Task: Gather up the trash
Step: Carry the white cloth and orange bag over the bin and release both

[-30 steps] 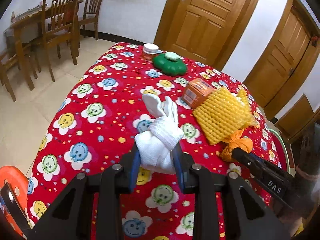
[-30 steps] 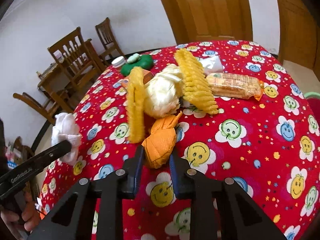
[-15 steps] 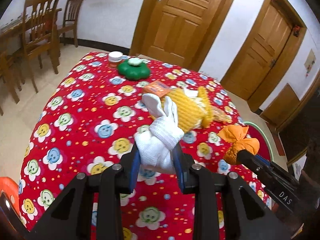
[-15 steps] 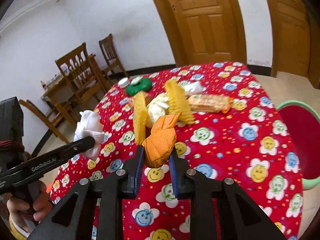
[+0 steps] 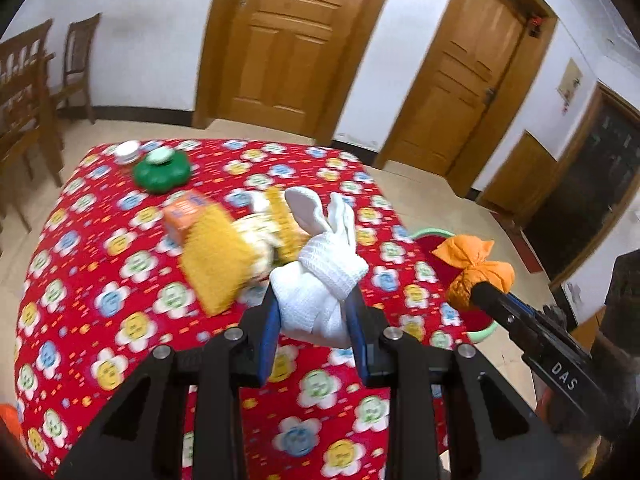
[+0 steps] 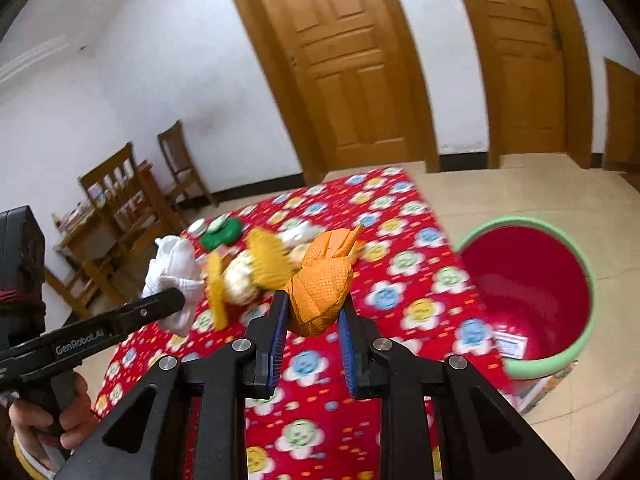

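Observation:
My left gripper (image 5: pixel 314 312) is shut on a white knotted cloth bundle (image 5: pixel 320 280) and holds it above the red smiley-flower tablecloth (image 5: pixel 100 280). The bundle also shows in the right wrist view (image 6: pixel 174 272). My right gripper (image 6: pixel 312 320) is shut on an orange knotted wad (image 6: pixel 320 284), also lifted above the table; the wad shows in the left wrist view (image 5: pixel 476 272). A red bin with a green rim (image 6: pixel 524 292) stands on the floor off the table's right edge. Yellow foam netting around a white lump (image 5: pixel 224 252) lies mid-table.
An orange box (image 5: pixel 182 212), a green flower-shaped lid (image 5: pixel 160 170) and a white jar (image 5: pixel 127 151) sit at the table's far side. Wooden chairs (image 6: pixel 120 200) stand to the left. Two wooden doors (image 5: pixel 288 40) are behind. A label (image 6: pixel 510 346) lies inside the bin.
Both grippers have lifted and swung to the right with their bundles. The red bin has come further into the right wrist view.

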A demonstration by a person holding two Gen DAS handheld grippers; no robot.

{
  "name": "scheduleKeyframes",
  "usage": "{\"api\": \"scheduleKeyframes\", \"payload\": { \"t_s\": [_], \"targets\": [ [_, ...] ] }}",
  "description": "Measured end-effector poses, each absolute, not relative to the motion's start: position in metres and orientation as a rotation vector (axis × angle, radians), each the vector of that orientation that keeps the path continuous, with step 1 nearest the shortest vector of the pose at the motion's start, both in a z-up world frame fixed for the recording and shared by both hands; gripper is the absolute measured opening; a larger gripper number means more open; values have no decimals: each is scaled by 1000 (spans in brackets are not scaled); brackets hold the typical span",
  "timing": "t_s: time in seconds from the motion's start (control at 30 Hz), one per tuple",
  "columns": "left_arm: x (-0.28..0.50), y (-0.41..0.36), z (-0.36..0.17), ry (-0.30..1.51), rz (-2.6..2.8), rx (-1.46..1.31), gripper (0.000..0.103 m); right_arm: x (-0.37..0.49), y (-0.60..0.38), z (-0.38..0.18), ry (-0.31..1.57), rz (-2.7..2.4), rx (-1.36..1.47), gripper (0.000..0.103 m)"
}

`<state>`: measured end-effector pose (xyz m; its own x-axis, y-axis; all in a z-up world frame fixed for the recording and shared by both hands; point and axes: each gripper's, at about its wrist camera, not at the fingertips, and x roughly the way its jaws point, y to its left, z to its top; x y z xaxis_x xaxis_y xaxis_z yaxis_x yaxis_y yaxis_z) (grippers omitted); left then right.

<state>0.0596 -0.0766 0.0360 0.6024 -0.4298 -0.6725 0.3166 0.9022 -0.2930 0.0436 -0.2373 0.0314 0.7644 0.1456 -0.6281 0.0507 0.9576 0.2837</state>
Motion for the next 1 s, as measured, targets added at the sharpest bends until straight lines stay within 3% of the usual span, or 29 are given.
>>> {"api": "scheduleKeyframes", "payload": {
  "t_s": [0.33, 1.0],
  "targets": [
    [75, -156, 30, 842, -571, -76, 31, 31, -306, 31, 656, -119, 348, 24],
    [106, -284, -19, 930, -718, 55, 31, 35, -392, -27, 756, -296, 414, 28]
  ]
}}
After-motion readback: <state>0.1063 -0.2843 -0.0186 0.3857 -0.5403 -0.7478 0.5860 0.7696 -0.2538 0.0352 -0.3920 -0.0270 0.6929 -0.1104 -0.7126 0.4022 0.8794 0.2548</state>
